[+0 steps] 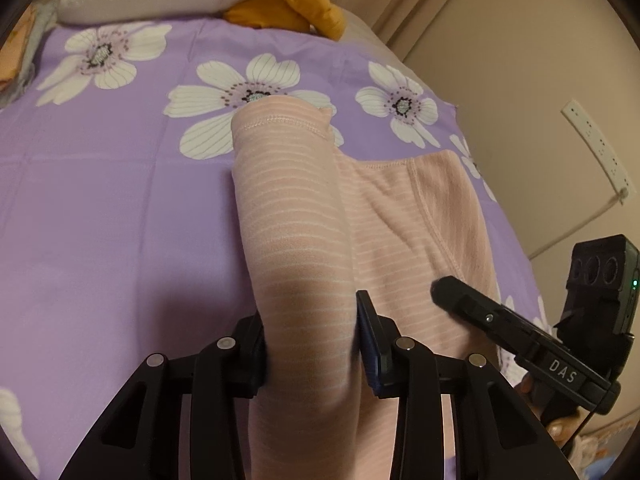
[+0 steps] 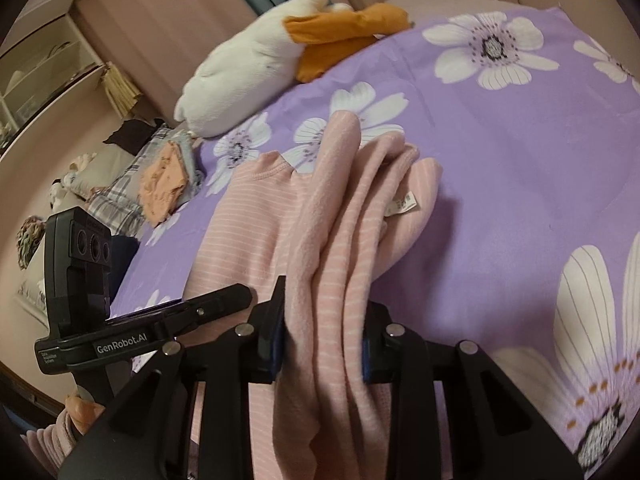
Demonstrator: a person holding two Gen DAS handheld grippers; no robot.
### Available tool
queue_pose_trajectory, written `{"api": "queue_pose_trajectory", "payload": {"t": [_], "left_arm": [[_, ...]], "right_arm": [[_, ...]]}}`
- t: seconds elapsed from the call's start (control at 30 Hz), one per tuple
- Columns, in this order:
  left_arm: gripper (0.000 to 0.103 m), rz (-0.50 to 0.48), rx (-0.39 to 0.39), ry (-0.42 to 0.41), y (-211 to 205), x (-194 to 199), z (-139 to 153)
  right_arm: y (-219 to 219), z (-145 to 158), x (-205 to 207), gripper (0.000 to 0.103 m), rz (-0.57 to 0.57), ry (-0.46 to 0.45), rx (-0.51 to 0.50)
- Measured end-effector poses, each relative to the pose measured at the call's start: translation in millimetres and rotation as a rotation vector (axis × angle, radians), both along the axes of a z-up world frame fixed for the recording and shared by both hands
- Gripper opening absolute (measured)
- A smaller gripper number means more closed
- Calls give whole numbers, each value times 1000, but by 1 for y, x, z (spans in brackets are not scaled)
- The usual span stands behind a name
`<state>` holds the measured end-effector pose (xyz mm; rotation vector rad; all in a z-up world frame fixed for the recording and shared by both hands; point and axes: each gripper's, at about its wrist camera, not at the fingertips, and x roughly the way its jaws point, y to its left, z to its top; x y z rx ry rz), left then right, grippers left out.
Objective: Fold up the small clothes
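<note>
Both my jaws are clamped partway on the pink striped garment (image 1: 296, 216): left gripper (image 1: 312, 344) pinches 1 flat band, right gripper (image 2: 324, 340) a thick bunch of folds, I'd guess so both ends lift together for a fold. It's soft, fleecy knit with thin white stripes and stitched hems, draped onto the purple floral sheet (image 1: 100, 208).
</note>
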<state>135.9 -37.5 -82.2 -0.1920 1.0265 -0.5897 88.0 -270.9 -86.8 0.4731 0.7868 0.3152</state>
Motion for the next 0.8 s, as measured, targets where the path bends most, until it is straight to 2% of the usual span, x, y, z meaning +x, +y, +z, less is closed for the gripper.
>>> {"api": "queue_pose_trajectory", "payload": {"t": [0.43, 0.8], "left_arm": [[37, 60, 28, -90, 46, -56, 46], [37, 131, 32, -141, 78, -69, 68]], "right_arm": [[44, 42, -41, 29, 95, -92, -18], [81, 67, -40, 29, 171, -146, -44]]}}
